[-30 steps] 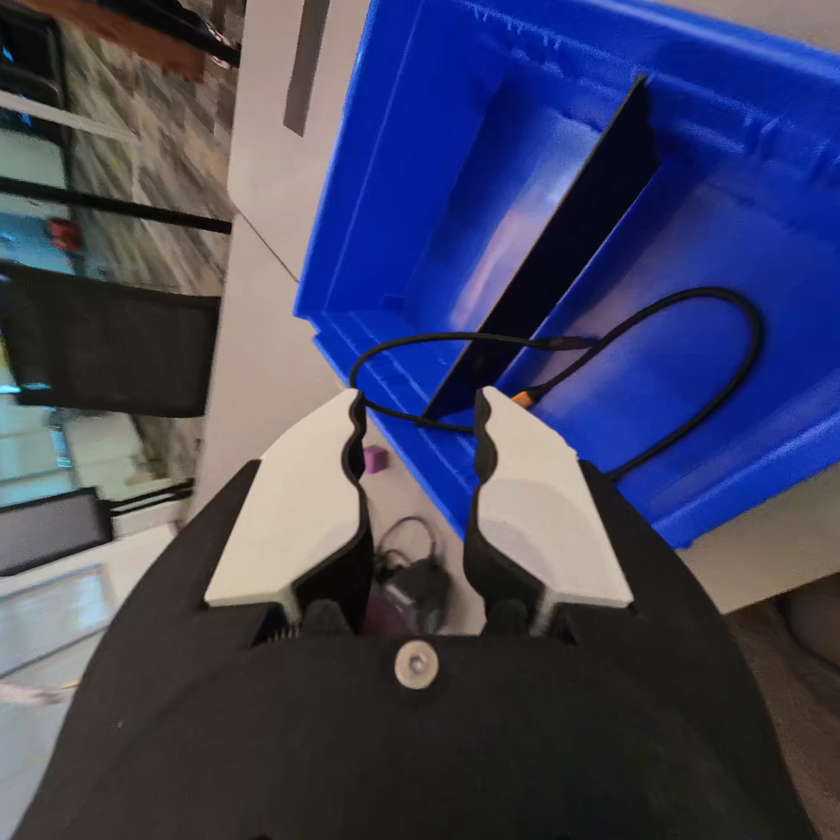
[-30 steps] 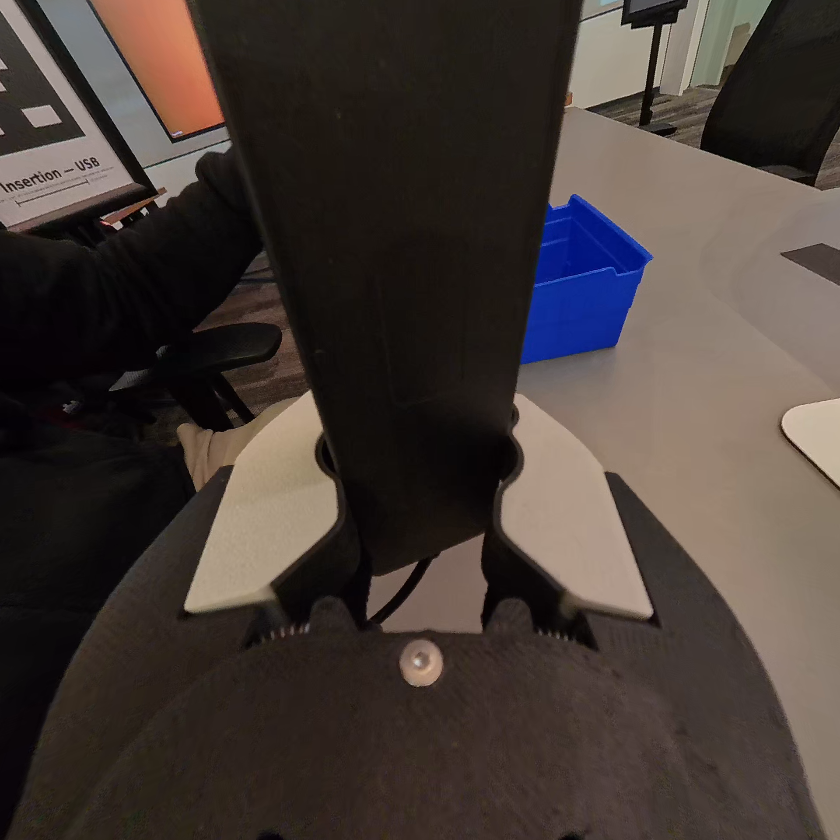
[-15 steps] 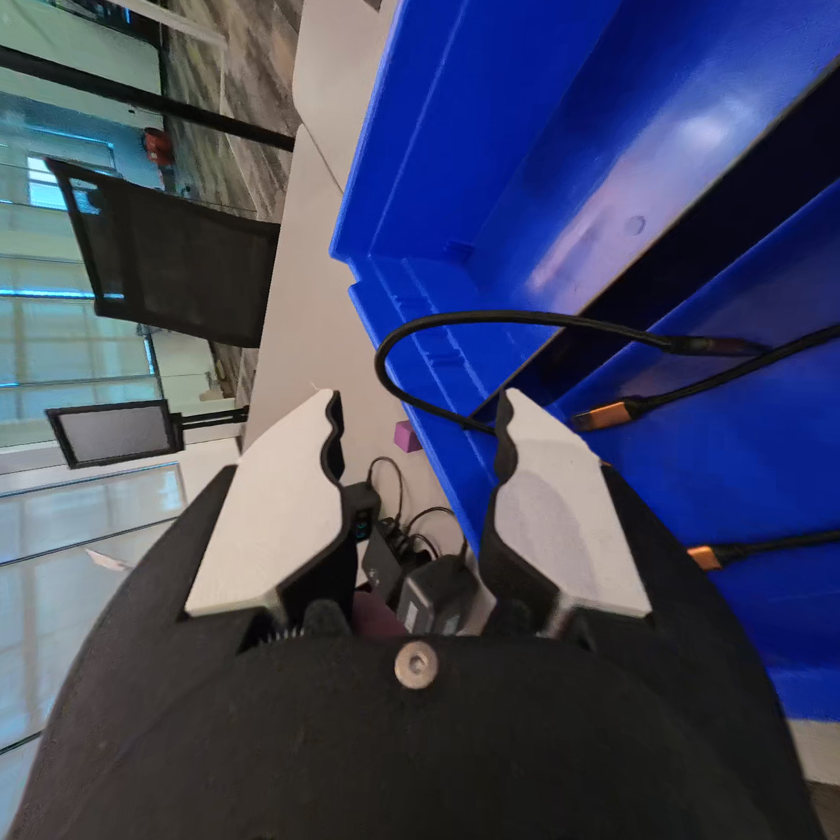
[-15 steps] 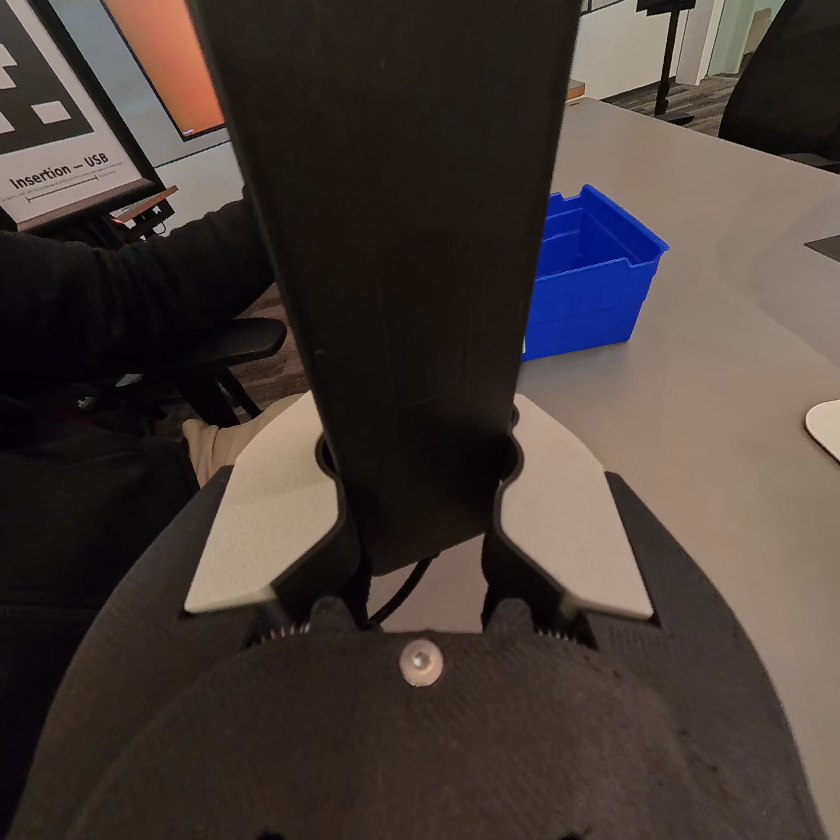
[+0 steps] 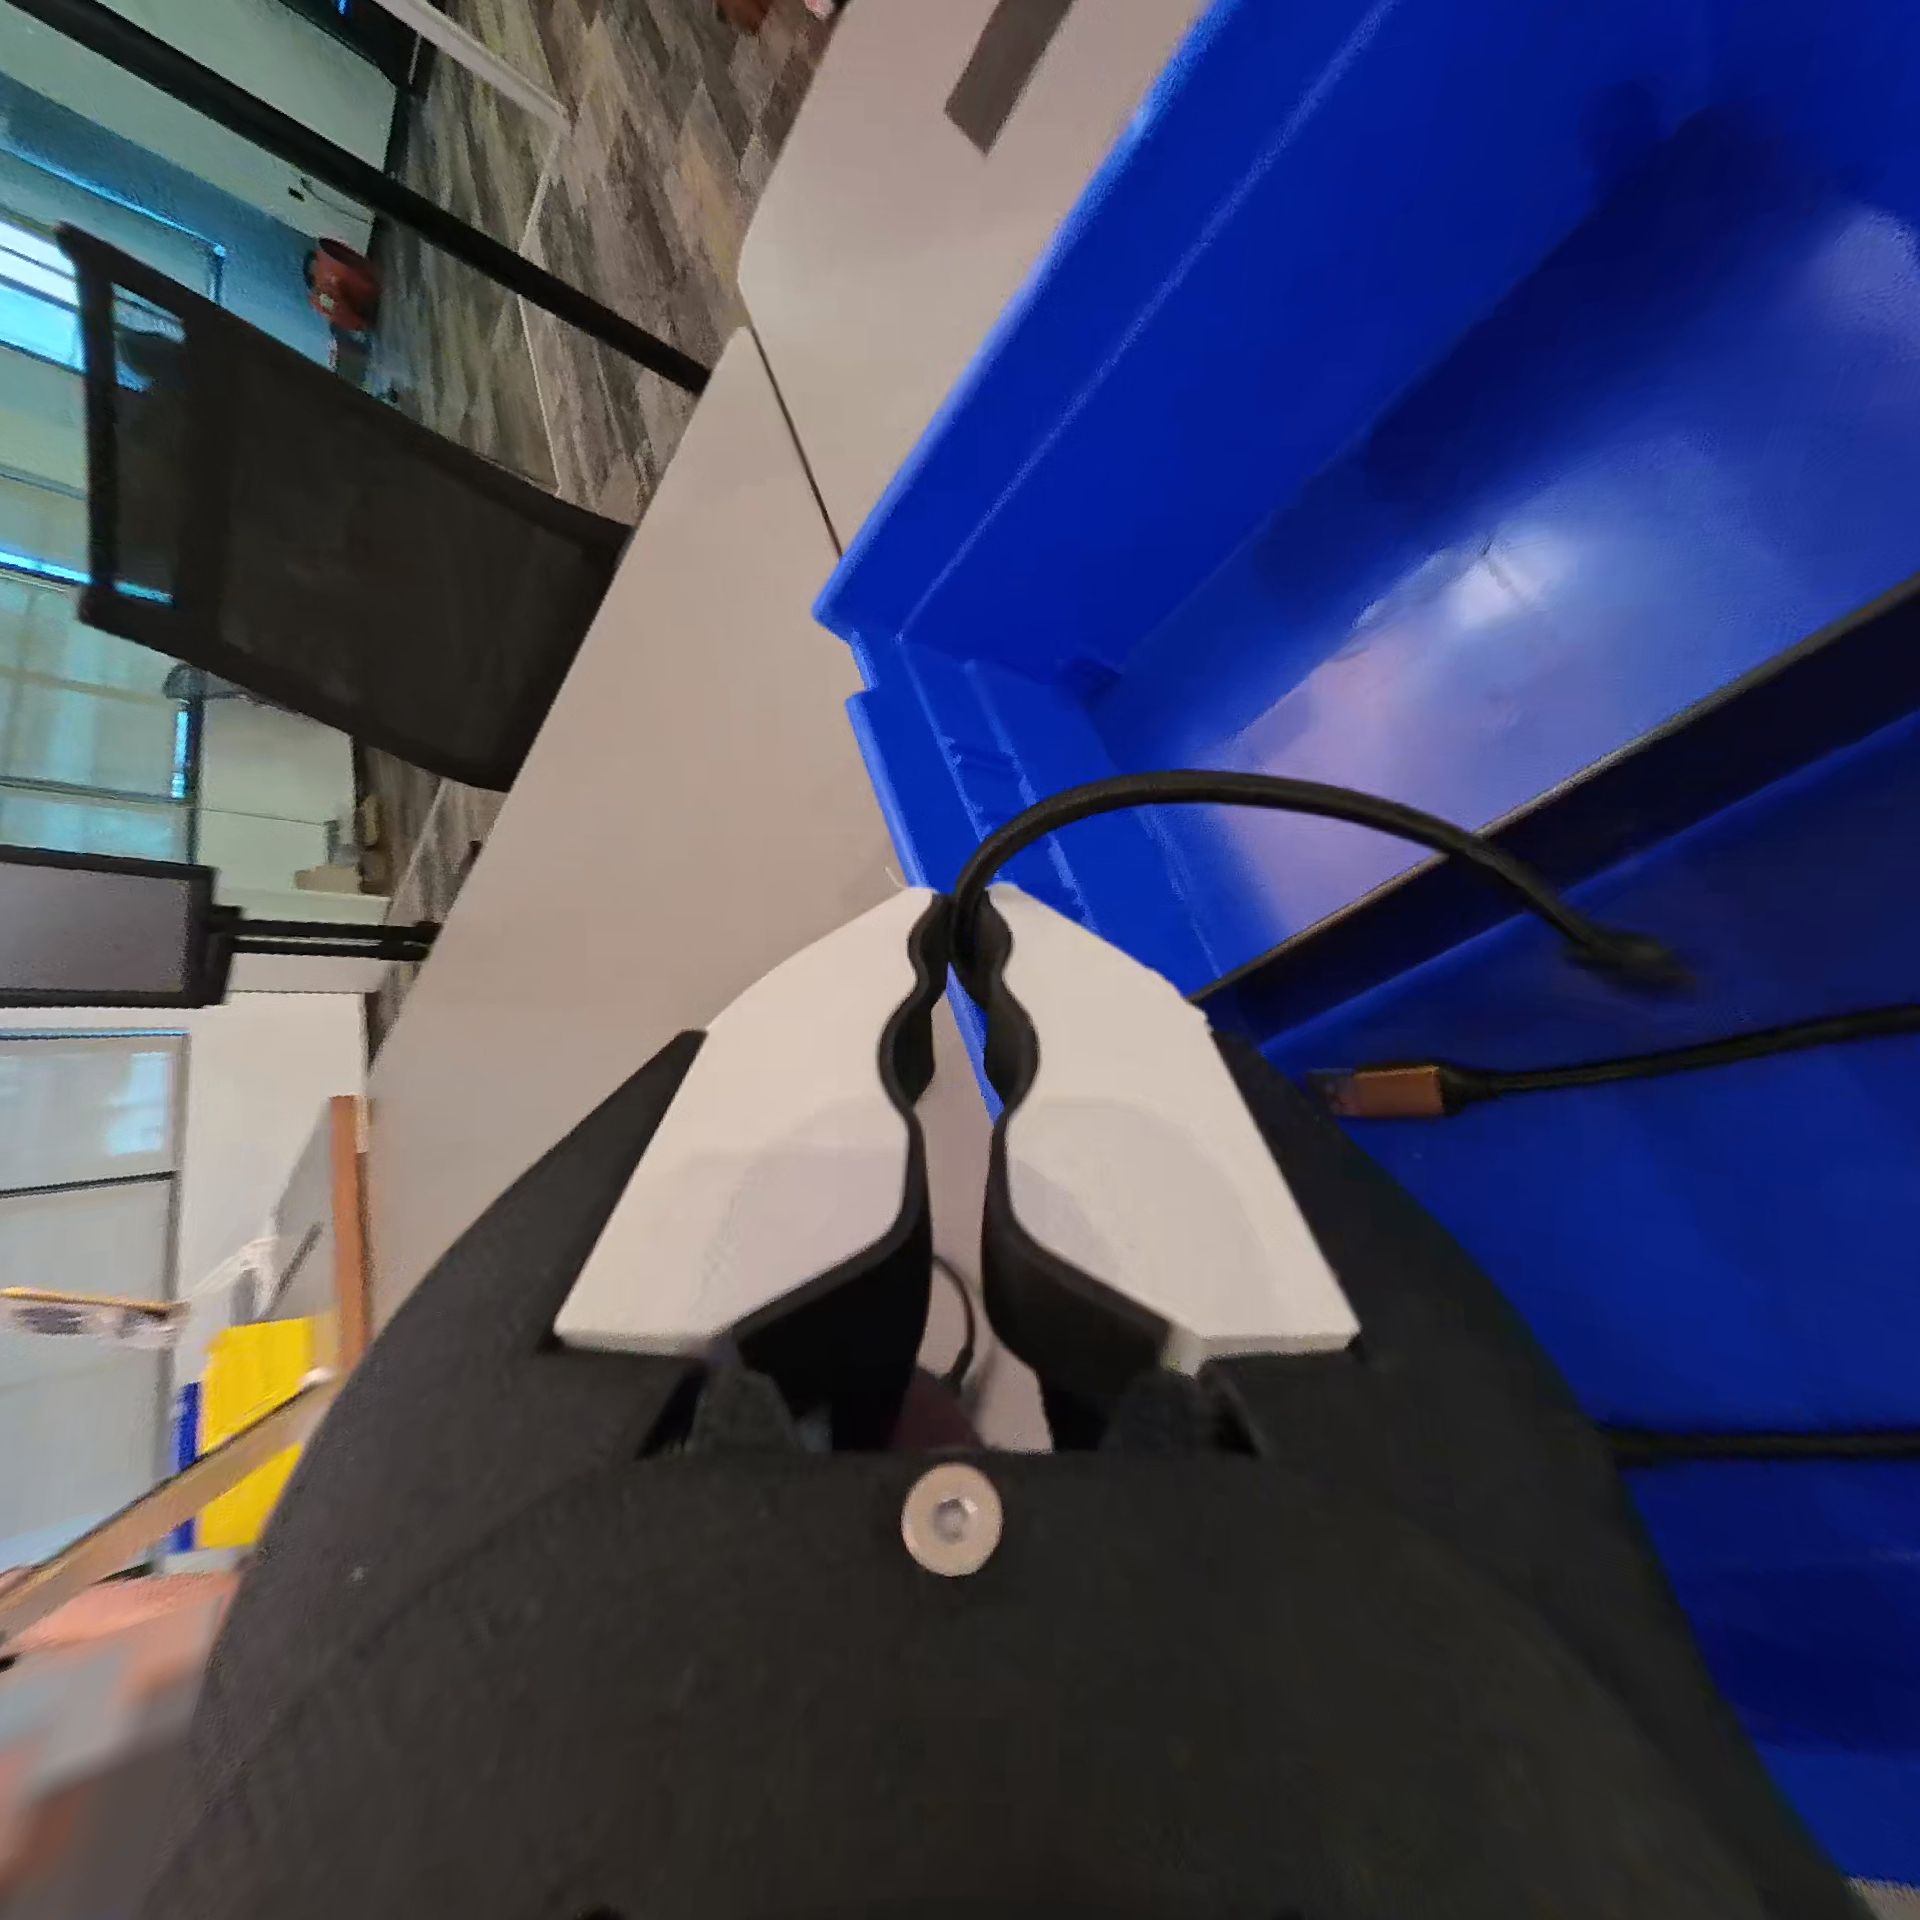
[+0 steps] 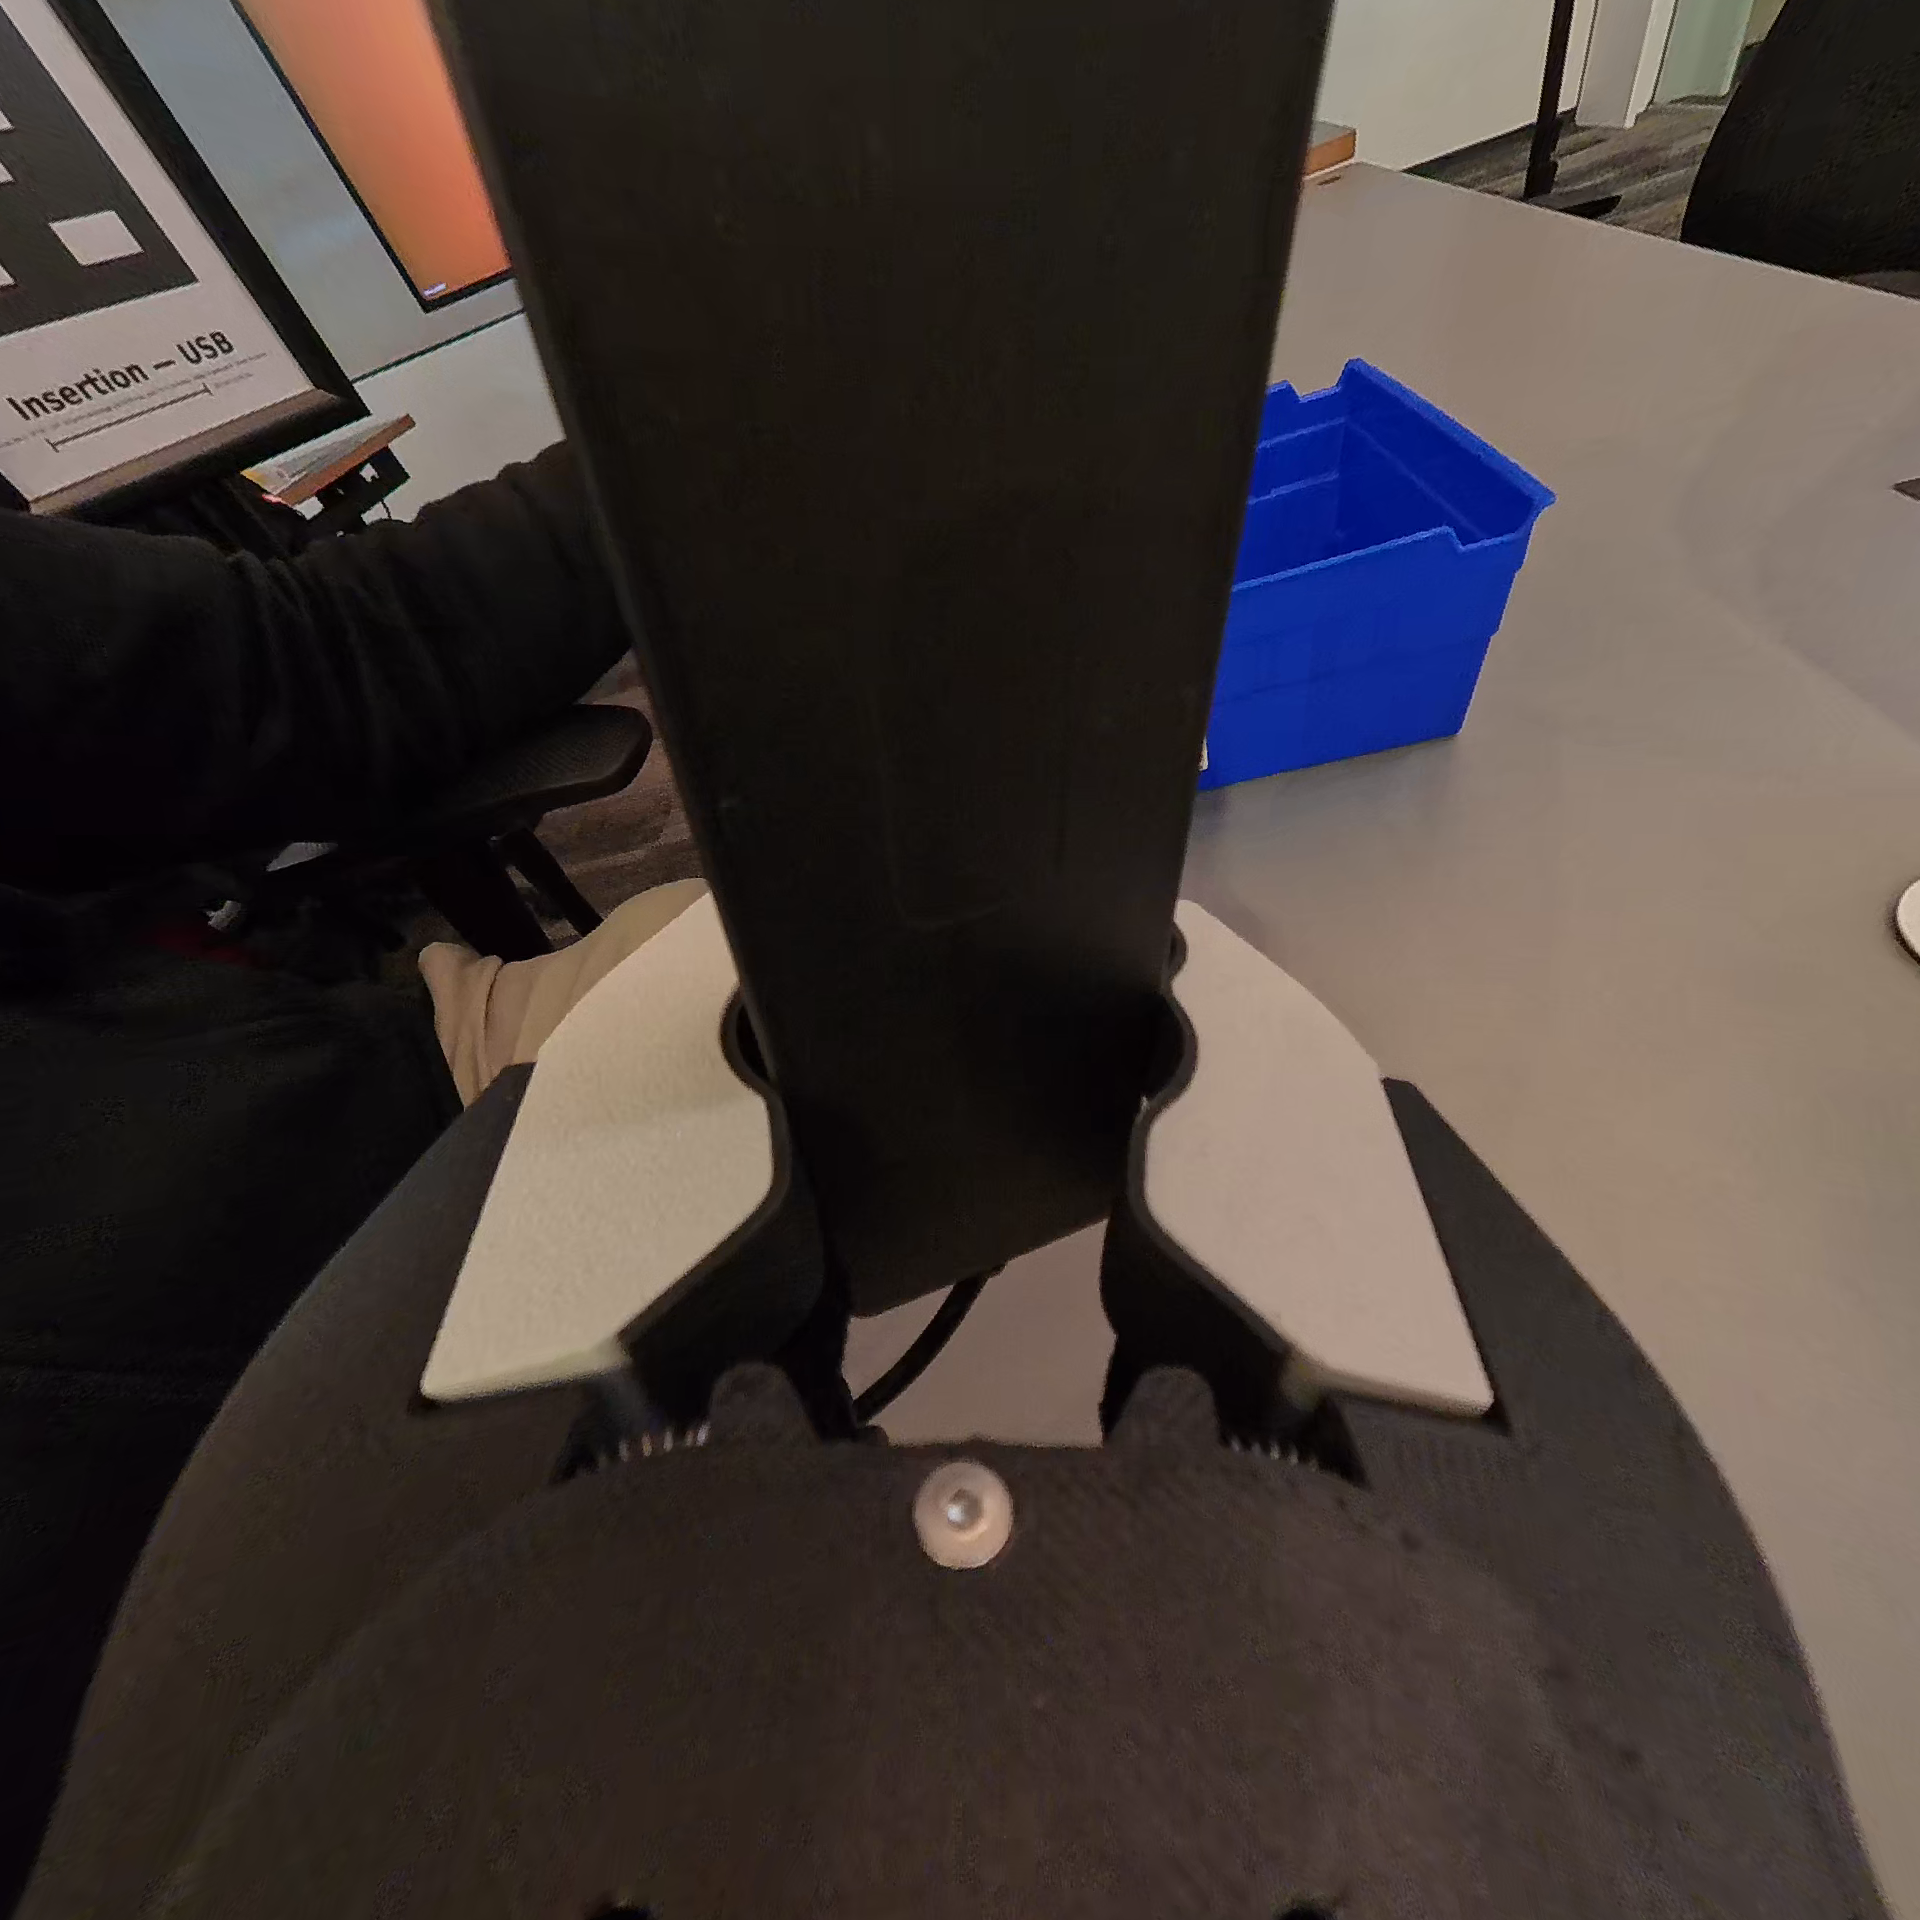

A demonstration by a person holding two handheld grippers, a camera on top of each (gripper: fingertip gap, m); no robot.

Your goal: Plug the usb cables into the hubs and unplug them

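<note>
In the left wrist view my left gripper is shut on a thin black usb cable at the near rim of a blue bin. The cable arcs over the rim and its dark plug hangs by a black divider inside the bin. Another cable with an orange plug lies in the nearer compartment. In the right wrist view my right gripper is shut on a long black hub that stands up between the fingers, with a cord below it.
The grey table carries the blue bin behind the hub and a white object at the right edge. A person's black sleeve and a framed sign are left. A black chair stands beyond the table. About 40 cm separates my left fingertips from my right.
My left gripper moved up to the bin's rim and closed on the black cable; it was open before. The right gripper still holds the hub and has drifted slightly.
</note>
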